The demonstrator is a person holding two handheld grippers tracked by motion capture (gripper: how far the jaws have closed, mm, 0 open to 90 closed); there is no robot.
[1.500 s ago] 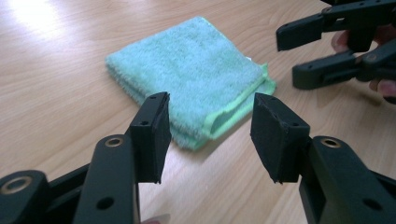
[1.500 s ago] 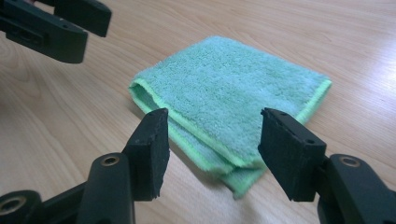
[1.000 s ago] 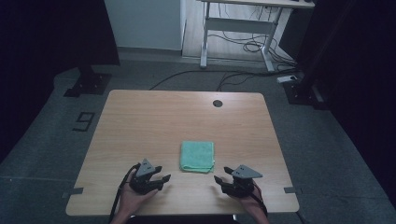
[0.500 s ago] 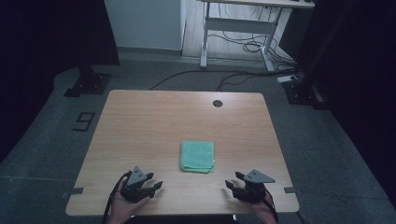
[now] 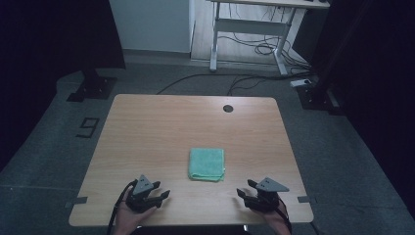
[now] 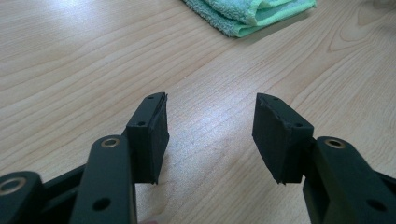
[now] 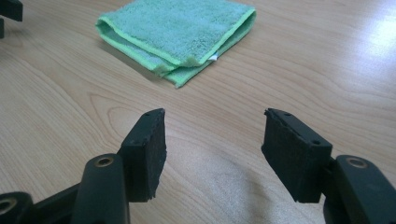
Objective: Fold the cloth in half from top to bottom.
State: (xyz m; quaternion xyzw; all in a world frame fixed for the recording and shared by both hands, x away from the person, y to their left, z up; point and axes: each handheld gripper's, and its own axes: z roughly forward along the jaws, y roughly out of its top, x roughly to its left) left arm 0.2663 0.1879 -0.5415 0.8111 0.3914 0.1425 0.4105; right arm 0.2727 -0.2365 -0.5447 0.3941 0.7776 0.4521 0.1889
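High view: folded cloth (image 5: 207, 164) mid-table (image 5: 147, 127), left gripper (image 5: 155, 197) and right gripper (image 5: 246, 190) flanking it nearside, about equally near.
Left gripper view: jaws wide, empty; cloth ahead, rightward.
Right gripper view: jaws wide, empty; cloth ahead, leftward.

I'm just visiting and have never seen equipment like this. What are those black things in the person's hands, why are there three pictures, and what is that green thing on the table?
There is no robot arm here. A person holds a hand-operated claw in each hand: the left claw and the right claw, both near the table's front edge. The high view comes from a fixed camera above, looking down on the wooden table. The other two pictures come from small cameras riding on each claw, looking along its two black jaws. In both, the jaws stand apart with only bare wood between them, so nothing is held. The green thing is a folded cloth lying flat between the claws and a little farther back, touched by neither. A small dark round hole sits near the table's far edge.
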